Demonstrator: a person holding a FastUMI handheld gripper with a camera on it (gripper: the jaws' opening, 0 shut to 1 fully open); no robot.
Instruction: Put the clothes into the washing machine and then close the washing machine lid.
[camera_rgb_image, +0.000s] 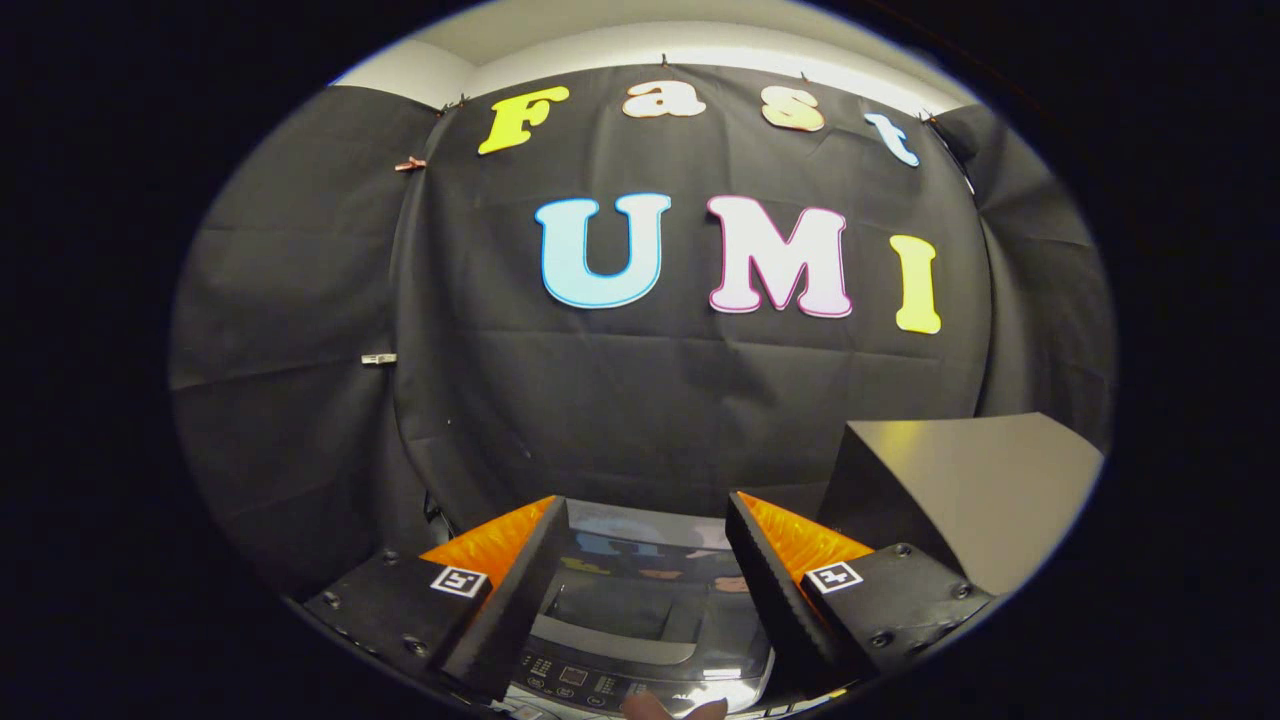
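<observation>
The hand-held gripper (645, 540) is wide apart and holds nothing. The washer (640, 620) sits low between its fingers, lid (640, 580) down flat, buttons nearest. A grey box (960, 490) stands beside it.

Nothing legible can be made out. The washer (640, 620) control panel (575, 680) carries small markings too tiny to read. Each finger of the tongs (645, 545) bears a square black-and-white marker tag (458, 581), a pattern rather than text.

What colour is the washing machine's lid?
Dark, glossy and reflective, seen in the gripper view: washing machine lid between the open gripper fingers.
</observation>
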